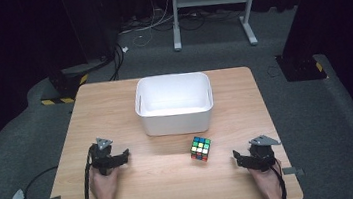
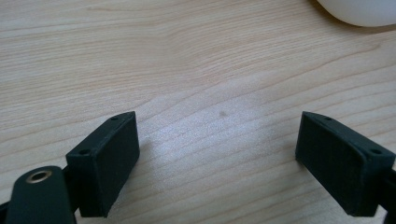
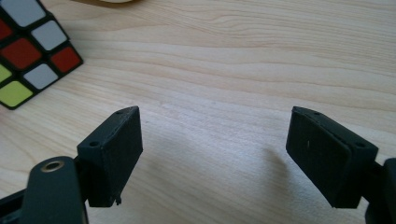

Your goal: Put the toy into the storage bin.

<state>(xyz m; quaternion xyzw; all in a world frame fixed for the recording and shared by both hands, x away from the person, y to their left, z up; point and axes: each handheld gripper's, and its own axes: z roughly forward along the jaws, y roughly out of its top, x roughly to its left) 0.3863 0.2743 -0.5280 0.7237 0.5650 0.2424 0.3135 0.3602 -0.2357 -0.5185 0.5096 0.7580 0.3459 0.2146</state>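
While both grippers rest spread wide and empty, swing your right gripper left to straddle the Rubik's cube squarely, just before the white bin; left gripper waits.

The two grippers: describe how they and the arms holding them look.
Left gripper and right gripper are black, each topped by a grey three-cornered plate and trailing a black cable. Their jaws are flat, black rectangular blocks with small holes. The forearms are bare, no sleeves in sight.
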